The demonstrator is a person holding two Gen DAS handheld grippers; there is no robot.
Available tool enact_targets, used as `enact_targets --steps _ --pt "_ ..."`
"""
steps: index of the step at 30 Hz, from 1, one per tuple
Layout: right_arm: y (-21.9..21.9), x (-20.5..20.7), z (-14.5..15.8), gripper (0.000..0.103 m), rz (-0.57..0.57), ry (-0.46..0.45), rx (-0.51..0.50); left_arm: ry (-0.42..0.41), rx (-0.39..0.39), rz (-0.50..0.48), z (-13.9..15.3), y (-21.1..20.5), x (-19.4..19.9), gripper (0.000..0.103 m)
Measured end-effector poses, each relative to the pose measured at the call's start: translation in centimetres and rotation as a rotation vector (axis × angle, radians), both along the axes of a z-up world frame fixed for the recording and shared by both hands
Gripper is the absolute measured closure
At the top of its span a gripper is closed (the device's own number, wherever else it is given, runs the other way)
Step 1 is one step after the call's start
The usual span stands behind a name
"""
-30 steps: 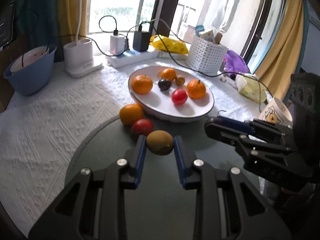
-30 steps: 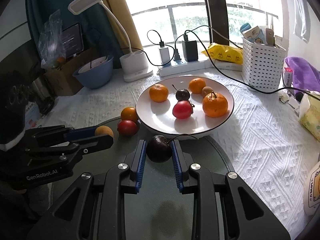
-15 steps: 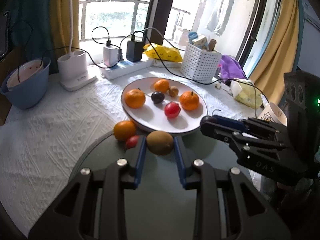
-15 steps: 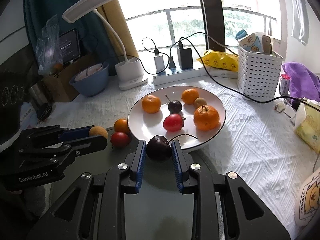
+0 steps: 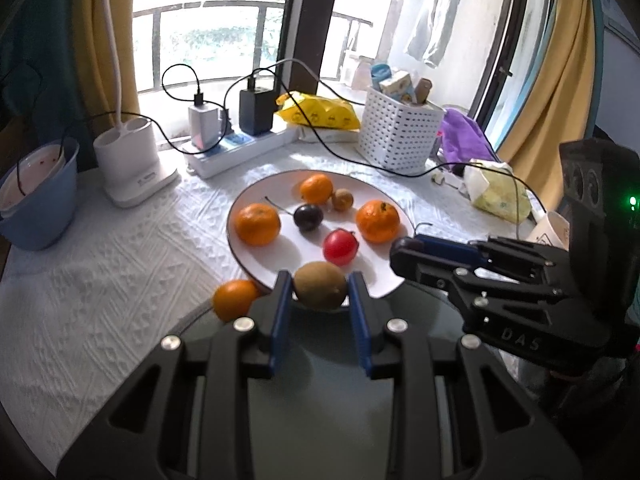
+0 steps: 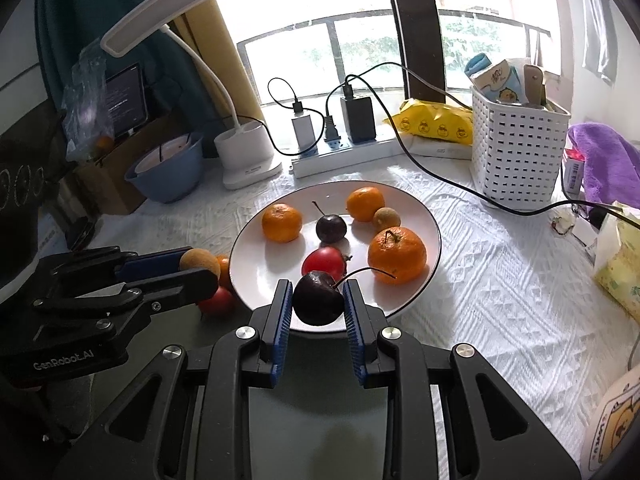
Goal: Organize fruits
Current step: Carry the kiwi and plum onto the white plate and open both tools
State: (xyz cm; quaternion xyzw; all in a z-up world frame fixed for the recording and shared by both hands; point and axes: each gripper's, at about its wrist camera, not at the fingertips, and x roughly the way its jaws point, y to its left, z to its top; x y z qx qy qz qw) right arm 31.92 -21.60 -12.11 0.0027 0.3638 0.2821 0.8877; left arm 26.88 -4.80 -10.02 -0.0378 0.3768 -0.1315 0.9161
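My left gripper [image 5: 320, 294] is shut on a brown kiwi [image 5: 320, 285] and holds it above the near rim of the white plate [image 5: 256, 256]. My right gripper [image 6: 316, 300] is shut on a dark stemmed cherry [image 6: 316, 298], also over the plate's near rim [image 6: 434, 248]. The plate holds three oranges, a dark cherry [image 6: 331, 228], a red tomato [image 6: 324, 262] and a small brown fruit [image 6: 386, 219]. An orange [image 5: 234, 299] and a red fruit [image 6: 216, 300] lie on the cloth left of the plate.
A blue bowl [image 5: 38, 204], a white lamp base [image 5: 134, 164], a power strip with chargers [image 5: 240, 146], a white basket [image 5: 400, 136] and a yellow packet [image 5: 320, 112] stand behind the plate. A cable [image 6: 460, 184] crosses the cloth. A tissue pack [image 5: 496, 192] lies at the right.
Both grippers have risen and moved forward toward the plate, each still holding its fruit. The fruits on the plate and cloth have not moved.
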Motion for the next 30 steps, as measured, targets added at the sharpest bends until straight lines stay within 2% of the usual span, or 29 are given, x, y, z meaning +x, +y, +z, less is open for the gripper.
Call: enact_targets --steps 18,30 --pt "0.3 2.3 -1.6 0.075 -0.009 0.026 -0.017 0.04 0.027 -0.018 -1.7 -0.8 4.0 0.073" --pt "0.3 2.7 -2.0 0.075 -0.024 0.037 -0.03 0.084 0.028 -0.016 -2.9 -0.7 4.8 0.073"
